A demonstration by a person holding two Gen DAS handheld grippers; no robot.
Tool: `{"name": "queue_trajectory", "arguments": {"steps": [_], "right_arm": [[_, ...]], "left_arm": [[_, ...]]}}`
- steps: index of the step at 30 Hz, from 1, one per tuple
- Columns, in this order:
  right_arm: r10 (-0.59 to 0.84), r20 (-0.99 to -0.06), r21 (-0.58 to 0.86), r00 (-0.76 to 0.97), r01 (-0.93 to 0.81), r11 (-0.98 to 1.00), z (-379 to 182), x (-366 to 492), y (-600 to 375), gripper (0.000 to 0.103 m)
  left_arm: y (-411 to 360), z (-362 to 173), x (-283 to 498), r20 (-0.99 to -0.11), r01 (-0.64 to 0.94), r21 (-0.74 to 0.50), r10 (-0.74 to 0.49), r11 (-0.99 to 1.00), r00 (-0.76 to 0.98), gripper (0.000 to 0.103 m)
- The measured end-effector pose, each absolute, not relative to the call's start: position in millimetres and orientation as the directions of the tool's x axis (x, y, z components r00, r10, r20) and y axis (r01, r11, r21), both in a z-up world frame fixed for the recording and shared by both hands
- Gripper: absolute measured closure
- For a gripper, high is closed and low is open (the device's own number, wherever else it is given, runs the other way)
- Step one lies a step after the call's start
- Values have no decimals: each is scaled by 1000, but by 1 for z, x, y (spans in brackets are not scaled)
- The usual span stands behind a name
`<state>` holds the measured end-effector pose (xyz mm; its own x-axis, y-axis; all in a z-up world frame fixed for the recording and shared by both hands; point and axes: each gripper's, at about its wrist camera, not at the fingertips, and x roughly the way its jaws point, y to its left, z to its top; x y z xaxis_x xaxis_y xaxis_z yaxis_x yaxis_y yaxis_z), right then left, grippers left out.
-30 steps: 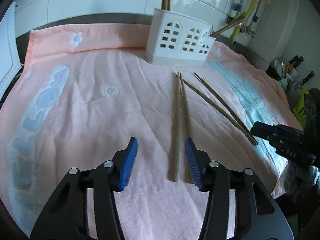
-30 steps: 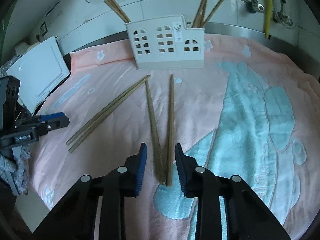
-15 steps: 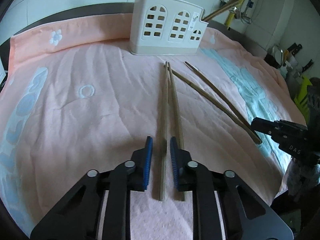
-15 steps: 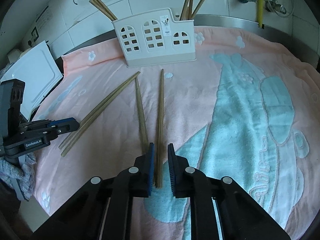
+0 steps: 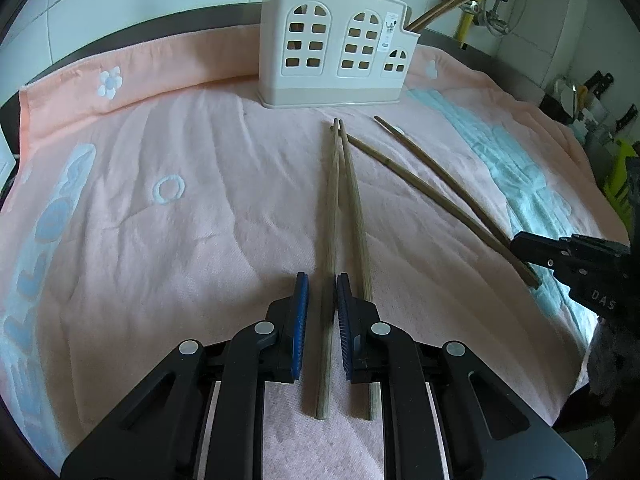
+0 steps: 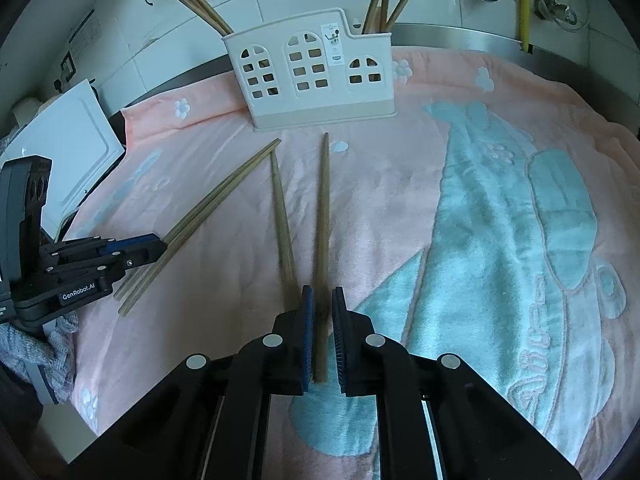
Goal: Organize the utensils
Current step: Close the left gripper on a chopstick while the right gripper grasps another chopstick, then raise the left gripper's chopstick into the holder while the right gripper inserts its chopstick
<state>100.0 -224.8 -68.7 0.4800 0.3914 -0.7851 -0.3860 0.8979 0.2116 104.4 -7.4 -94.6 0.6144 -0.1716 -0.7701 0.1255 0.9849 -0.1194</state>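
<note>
Pink towelling (image 5: 200, 208) covers the counter, and on it four loose chopsticks lie in front of the white holder (image 5: 336, 64), which already has others standing in it. Each pair of tongs straddles one stick near its thick end: the left tongs (image 5: 322, 312) around the left stick of its pair (image 5: 330, 240), the right tongs (image 6: 320, 320) around the right stick of its pair (image 6: 321, 216), jaws nearly closed; whether the pads actually pinch yet, I cannot tell. Closing squarely on that single stick and lifting straight up should leave its neighbour undisturbed.
</note>
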Motion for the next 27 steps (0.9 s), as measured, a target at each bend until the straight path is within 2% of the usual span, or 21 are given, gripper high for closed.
{"name": "queue_trajectory", "arguments": {"steps": [9,11,13,18,27], "right_arm": [[376,-791,198,482,-381,903,-73,100,-221,96],[376,-790,196,485,-380,904,-73,100,-222,96],[378,-788,202,485,-377,904,-73,100,-223,96],[373,-780,187,503,-381,905,-66,99,-225,96],[379,-715,158,587,-393,906,-28,97,-231,96]], "left_arm": [[-8,-95,105,-771,133,-116,-173,984,613,88],[-8,-95,105,-769,130,-118,-173,984,615,89],[-7,-95,105,-768,124,-121,-172,985,617,97],[-5,-89,102,-760,126,-128,-179,984,624,97],[1,-50,92,-693,139,-142,-199,980,693,97]]}}
